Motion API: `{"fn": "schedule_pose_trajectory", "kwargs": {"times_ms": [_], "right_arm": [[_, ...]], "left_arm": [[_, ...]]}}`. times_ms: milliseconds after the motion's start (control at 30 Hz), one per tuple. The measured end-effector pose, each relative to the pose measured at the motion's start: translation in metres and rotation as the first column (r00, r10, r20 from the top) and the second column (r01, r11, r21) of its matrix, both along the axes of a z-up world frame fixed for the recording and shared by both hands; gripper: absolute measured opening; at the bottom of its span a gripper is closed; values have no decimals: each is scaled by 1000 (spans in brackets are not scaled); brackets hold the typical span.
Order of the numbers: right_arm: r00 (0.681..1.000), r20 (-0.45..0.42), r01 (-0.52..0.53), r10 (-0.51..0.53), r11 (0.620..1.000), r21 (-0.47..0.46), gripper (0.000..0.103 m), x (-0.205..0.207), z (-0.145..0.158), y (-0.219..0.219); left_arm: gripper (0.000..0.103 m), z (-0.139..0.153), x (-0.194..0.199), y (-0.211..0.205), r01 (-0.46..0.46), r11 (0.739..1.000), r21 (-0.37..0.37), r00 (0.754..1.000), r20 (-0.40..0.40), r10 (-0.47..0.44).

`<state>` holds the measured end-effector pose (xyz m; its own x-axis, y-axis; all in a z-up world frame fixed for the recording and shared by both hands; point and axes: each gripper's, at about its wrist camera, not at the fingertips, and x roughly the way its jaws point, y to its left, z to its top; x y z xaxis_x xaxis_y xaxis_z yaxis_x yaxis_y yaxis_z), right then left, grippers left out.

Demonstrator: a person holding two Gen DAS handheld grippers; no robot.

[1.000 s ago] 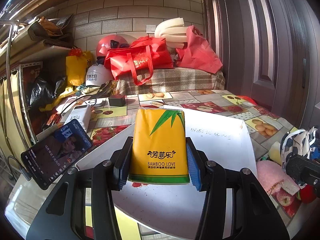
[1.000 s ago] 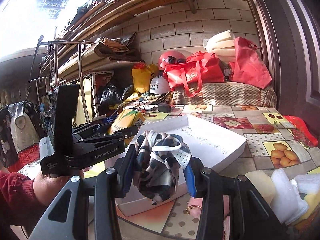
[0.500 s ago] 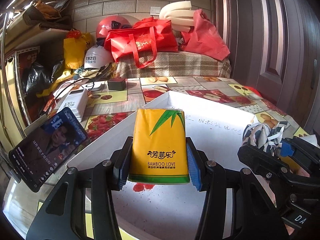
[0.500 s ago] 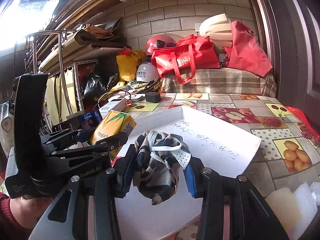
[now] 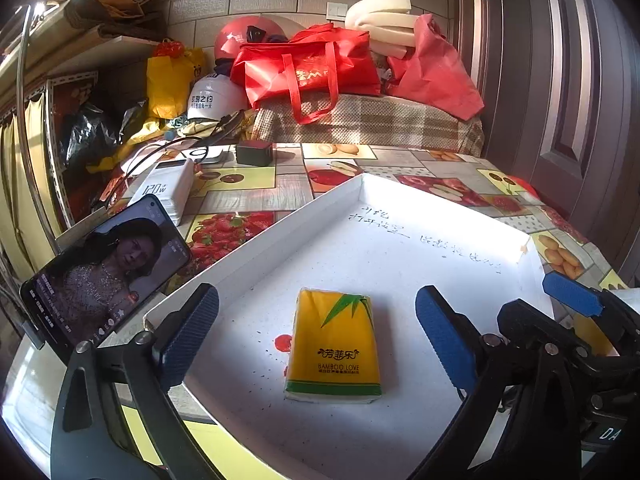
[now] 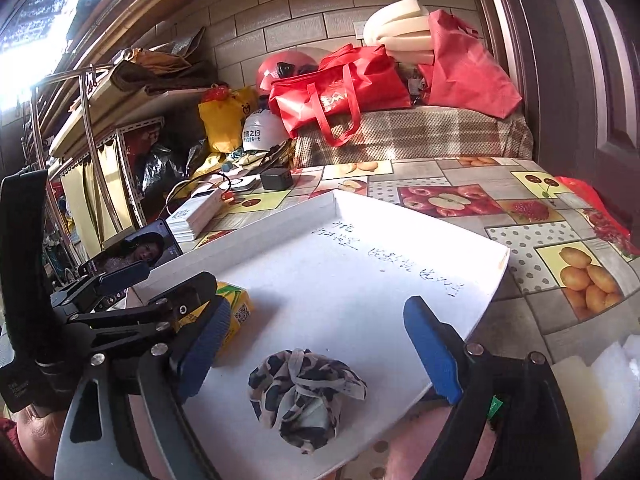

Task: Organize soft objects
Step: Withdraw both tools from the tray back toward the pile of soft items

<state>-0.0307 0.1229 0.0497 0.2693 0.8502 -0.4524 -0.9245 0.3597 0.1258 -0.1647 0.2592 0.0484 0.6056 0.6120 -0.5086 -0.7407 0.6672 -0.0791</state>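
A yellow tissue pack (image 5: pixel 334 350) lies flat in the white tray (image 5: pixel 400 248), between the spread fingers of my left gripper (image 5: pixel 316 340), which is open and empty. A crumpled black-and-cream patterned cloth (image 6: pixel 306 394) lies in the same tray (image 6: pixel 360 280), between the spread fingers of my right gripper (image 6: pixel 320 344), also open and empty. In the right wrist view the tissue pack (image 6: pixel 236 312) shows partly behind the left gripper's body at the tray's left side. The right gripper's blue pads (image 5: pixel 572 300) show at the right of the left wrist view.
A phone (image 5: pixel 104 276) playing video stands left of the tray, with a white power bank (image 5: pixel 168 190) and black charger (image 5: pixel 254 153) behind. Foam pieces (image 6: pixel 600 384) lie right of the tray. Red bags (image 5: pixel 308 68) and helmets crowd the back.
Both grippers have opened. The tissue pack left my left gripper and the cloth left my right gripper; both now lie in the tray.
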Motion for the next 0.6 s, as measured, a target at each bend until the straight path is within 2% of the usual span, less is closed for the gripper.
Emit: {"fn": "schedule_pose_trajectory", "kwargs": {"times_ms": [33,67,133,233,433,600], "right_arm": [[1000,-9,10,-10,1000,0,100,2,0,0],[999,-20,29,-29,1000,2,103,5,-1,-1],[999,-33,30,-29,1000,7,103,8,-1,-2],[999,-4,42,-42,999,16,103,3,1,-4],[998,48,48,-50,998,47,103,-6,5,-8],[993,96,52,-62,994,94,103,-13,9,-15]], "left_arm": [[103,0,-1,0,1,1000,-3,1000,4,-1],[103,1,-2,0,0,1000,-1,1000,8,0],[103,2,-2,-3,-1,1000,11,1000,5,1],[103,3,-1,-7,-5,999,38,1000,0,5],[103,6,-7,-7,-25,998,50,999,29,23],[103,10,-17,-15,-55,994,99,996,76,48]]}}
